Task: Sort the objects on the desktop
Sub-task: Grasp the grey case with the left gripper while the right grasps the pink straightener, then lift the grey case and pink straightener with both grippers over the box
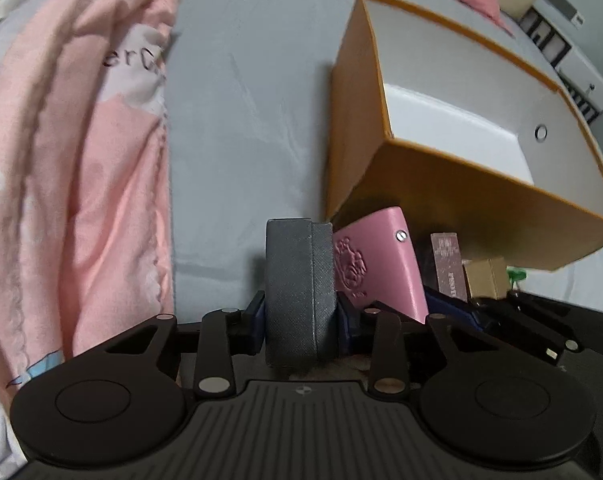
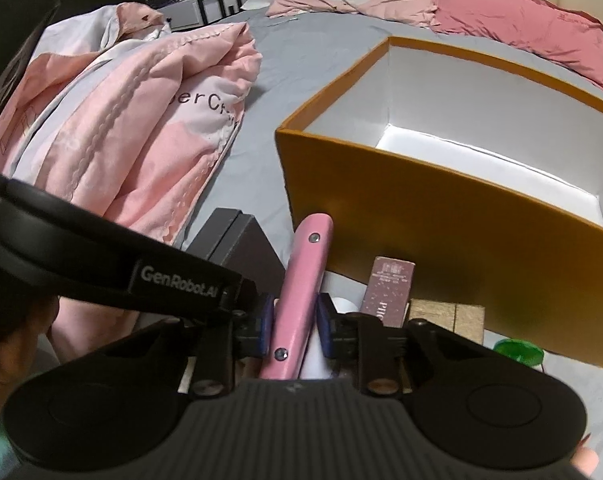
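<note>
grey case (image 1: 299,292), squarish with a woven, grainy skin and a seam down its edge, stands upright on the bed and the left tongs (image 1: 300,312) are clenched on it, blue pads pressed to both faces. just beside it, the pink case (image 2: 301,292), smooth leather-like, slim, two metal studs along its spine and an embossed crest on its flat side, sits gripped edge-on in the right tongs (image 2: 292,326), pads tight against it. behind them, a dark maroon carton (image 2: 387,294) with pale print, upright, and a low brown cardboard box (image 2: 447,314), rough and matte. a bit of glossy green plastic (image 2: 519,350) peeks at the right. looming over all that, the big orange box (image 2: 441,240), stiff board, white inside, open top, sharp corners. all on a smooth grey bedsheet (image 1: 241,120). left, a rumpled pink quilt (image 2: 133,132) with scalloped stitching and black lettering.
</note>
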Motion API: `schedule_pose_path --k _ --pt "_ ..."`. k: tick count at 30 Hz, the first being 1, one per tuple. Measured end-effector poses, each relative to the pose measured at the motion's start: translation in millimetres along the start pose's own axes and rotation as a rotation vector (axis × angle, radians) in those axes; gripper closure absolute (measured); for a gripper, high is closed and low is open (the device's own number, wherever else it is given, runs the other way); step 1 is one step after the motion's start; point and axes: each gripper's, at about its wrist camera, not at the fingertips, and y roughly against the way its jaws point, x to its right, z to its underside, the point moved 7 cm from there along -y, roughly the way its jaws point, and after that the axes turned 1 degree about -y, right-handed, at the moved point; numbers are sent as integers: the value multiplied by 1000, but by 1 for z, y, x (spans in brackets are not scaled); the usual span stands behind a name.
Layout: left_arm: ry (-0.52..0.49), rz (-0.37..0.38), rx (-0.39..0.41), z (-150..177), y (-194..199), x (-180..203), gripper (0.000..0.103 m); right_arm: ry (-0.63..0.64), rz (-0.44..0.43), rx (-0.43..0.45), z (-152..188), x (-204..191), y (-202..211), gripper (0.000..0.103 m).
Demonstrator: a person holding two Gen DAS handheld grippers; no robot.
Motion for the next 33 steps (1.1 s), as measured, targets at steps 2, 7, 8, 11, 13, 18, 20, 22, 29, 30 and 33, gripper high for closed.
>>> schedule_pose_path --k 2,7,8,11,13,18,20,22,29,30,33 --pt "15 18 44 -2 12 -2 65 -6 -17 23 -2 -1 9 82" --pt "10 35 135 -6 47 3 65 17 -40 91 -14 -5 38 83" --pt "7 41 153 -8 56 4 65 9 -52 104 -18 -4 45 84" --pt "-5 63 204 -18 84 7 65 -14 -81 141 -31 -3 67 84" --pt "-14 70 243 -25 97 9 65 -21 -100 175 -41 -3 82 84" --pt "-38 78 346 -56 128 19 65 -46 -108 280 -70 9 116 84" --pt "-45 73 367 -70 128 27 65 -76 -91 332 -85 23 127 84" --pt "-58 96 391 -83 127 36 65 -102 -63 368 -97 37 132 84" --pt "-96 174 356 -122 81 74 65 -286 17 349 -112 100 96 84" --pt "-102 161 330 -124 69 77 65 -311 14 330 -111 105 86 84" --pt "-156 116 275 -119 43 84 65 -361 -5 276 -104 115 56 84"
